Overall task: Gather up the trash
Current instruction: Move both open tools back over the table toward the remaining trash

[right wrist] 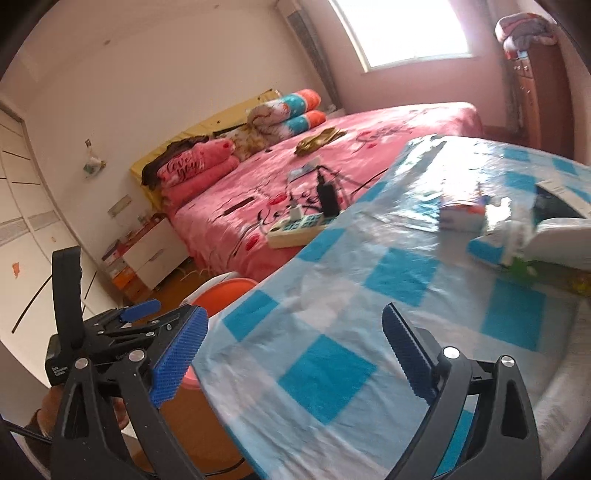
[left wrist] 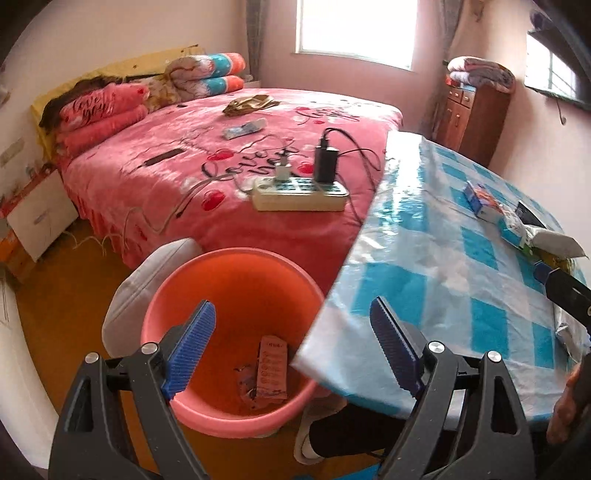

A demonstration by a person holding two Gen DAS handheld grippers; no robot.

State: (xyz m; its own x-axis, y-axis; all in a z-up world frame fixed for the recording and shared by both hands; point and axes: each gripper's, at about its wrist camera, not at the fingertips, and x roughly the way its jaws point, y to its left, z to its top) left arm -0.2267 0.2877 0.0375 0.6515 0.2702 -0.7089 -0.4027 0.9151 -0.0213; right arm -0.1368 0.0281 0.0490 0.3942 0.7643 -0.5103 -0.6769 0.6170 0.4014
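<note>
- The bin (left wrist: 236, 332) – an orange-pink plastic tub – stands on the floor (left wrist: 74, 295) between the bed (left wrist: 221, 166) and the table (left wrist: 443, 258), its rim partly under the table's edge.
- Trash already lies at its bottom: a pinkish carton (left wrist: 273, 369) and a crumpled wrapper (left wrist: 247, 380) just beside it.
- More trash sits on the table's far right side, on the blue-and-white checked cloth: a small white-and-blue box (left wrist: 484, 201), and near it a heap of wrappers and a white bag (left wrist: 546, 236) (blurred in the right wrist view, so their make is hard to tell).
- The left gripper (left wrist: 295, 347) hangs over the bin and the table's edge, its blue pads spread wide with nothing between them.
- The right gripper (right wrist: 295, 354) is over the near part of the table – jaws spread wide too, empty, pointing toward the box and the heap.
- In the right wrist view the left gripper's black body shows at the lower left, with part of a hand (right wrist: 48, 410) below it.
- A grey-white stool (left wrist: 147, 280) stands touching the bin on its left side.
- On the bed's pink blanket lies a power strip (left wrist: 299, 192) with a black charger (left wrist: 325, 162) and a white one plugged in; folded quilts (left wrist: 210, 74) and pillows (left wrist: 99, 114) are at the headboard.
- A wooden cabinet (left wrist: 472, 114) stands by the window (left wrist: 358, 26).
</note>
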